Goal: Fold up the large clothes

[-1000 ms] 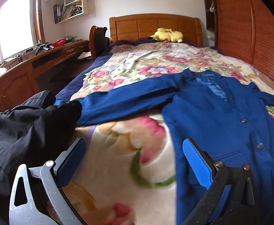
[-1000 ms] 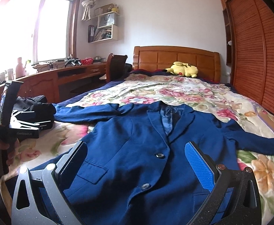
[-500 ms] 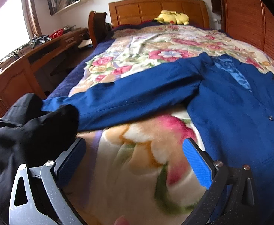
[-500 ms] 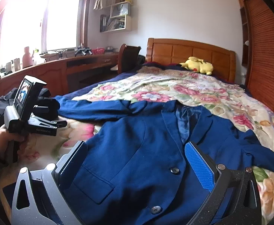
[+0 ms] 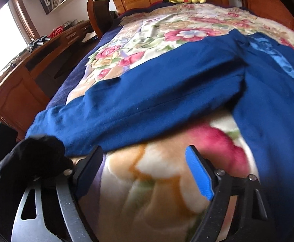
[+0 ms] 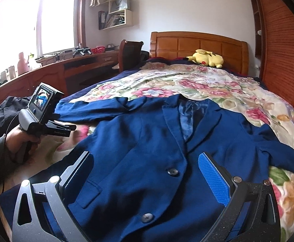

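Okay, your left hand point(image 6: 19, 139) tilts the left gripper point(image 5: 145, 155) down near the jacket sleeve point(image 5: 147, 104), jaws just narrowing, nothing between. Blue jacket point(image 6: 147, 141) lies flat on the floral blanket point(image 6: 207, 84). Your right gripper point(image 6: 149, 161) hovers wide, empty, over its front.

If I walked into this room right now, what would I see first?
You'd see the big blue jacket first, spread flat and face up across the flowery blanket on the bed, one sleeve stretched out sideways. Next, the yellow plush toy lying by the wooden headboard. Near the bed's edge, a hand holds the left tool, open, close to that sleeve.
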`<state>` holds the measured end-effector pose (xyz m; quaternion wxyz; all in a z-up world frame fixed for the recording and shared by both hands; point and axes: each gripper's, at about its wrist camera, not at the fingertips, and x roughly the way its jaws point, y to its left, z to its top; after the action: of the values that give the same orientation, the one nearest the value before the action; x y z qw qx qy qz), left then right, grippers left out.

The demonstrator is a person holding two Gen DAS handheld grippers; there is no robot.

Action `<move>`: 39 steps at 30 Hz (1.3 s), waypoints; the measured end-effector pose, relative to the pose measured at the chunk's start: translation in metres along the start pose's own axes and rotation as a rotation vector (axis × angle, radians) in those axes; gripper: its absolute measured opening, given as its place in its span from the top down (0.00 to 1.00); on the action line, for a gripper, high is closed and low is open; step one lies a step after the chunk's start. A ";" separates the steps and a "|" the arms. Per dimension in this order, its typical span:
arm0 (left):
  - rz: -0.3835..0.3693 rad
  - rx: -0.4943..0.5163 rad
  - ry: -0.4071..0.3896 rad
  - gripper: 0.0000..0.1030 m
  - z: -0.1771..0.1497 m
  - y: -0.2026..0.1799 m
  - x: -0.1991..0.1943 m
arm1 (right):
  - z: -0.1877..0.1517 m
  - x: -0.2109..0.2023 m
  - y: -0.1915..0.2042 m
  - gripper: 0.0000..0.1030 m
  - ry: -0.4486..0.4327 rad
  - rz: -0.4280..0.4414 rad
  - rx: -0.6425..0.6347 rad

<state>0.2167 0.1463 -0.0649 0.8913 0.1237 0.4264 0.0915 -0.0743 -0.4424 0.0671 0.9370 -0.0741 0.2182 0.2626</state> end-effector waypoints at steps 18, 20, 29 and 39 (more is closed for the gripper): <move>0.020 -0.029 0.013 0.82 0.012 0.018 0.032 | -0.007 -0.004 -0.002 0.00 0.013 0.016 0.031; 0.012 -0.030 0.011 0.88 0.013 0.018 0.033 | -0.006 -0.003 -0.004 0.00 0.014 0.016 0.034; 0.022 -0.028 -0.117 0.98 0.032 0.012 -0.001 | -0.006 -0.005 -0.009 0.00 0.008 0.016 0.045; -0.075 -0.009 -0.234 0.98 0.051 -0.015 -0.056 | -0.006 -0.010 -0.013 0.00 -0.005 -0.010 0.050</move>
<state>0.2229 0.1095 0.0023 0.9383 0.1133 0.3236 0.0451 -0.0775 -0.4593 0.0668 0.9403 -0.0512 0.2220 0.2528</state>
